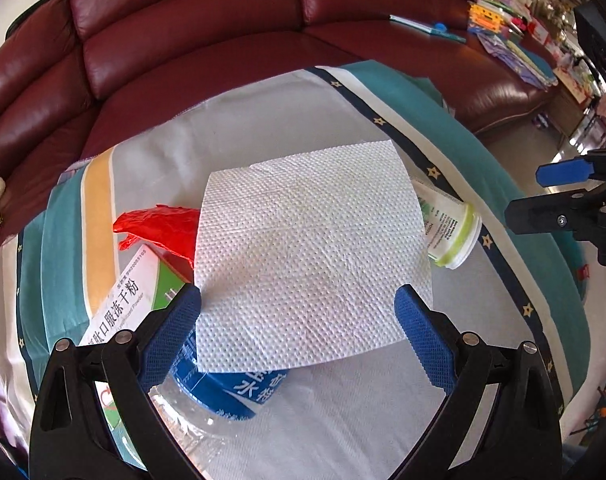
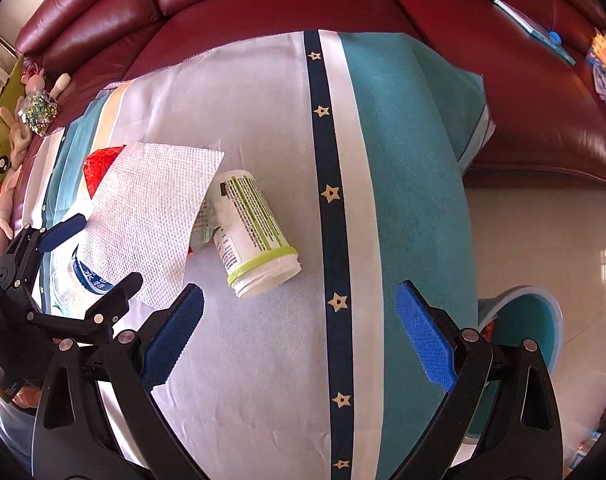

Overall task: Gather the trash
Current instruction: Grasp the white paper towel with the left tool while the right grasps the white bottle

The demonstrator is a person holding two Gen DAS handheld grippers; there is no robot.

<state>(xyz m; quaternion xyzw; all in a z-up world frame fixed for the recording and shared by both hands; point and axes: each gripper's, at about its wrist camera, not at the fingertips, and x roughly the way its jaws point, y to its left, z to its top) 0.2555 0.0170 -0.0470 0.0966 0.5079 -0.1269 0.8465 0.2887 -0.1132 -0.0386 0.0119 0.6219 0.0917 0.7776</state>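
Left gripper (image 1: pixel 299 308) has its jaws spread wide, nothing between the blue pads, hanging right over a white paper towel (image 1: pixel 311 252) that lies flat and fills the middle of the left wrist view. Under the towel's near edge, at 7 o'clock, a clear plastic bottle (image 1: pixel 223 396) with a blue label pokes out. At 9 o'clock sits a white-and-green carton (image 1: pixel 131 300), and just beyond it a crumpled red wrapper (image 1: pixel 159 228), tucked partly beneath the towel. At 3 o'clock a white tub (image 1: pixel 447 224) with a lime-green band lies on its side, its far end hidden under the towel's corner.

Right gripper (image 2: pixel 299 332), jaws also wide and empty, hovers over the bare cloth; the tub lies at 11 o'clock from it, mouth toward the camera.

All of it rests on a striped cloth (image 1: pixel 443 128) with star trim, spread in front of a dark red leather sofa (image 1: pixel 191 20). At 4 o'clock in the right wrist view, a teal bin (image 2: pixel 543 320) stands on the floor.
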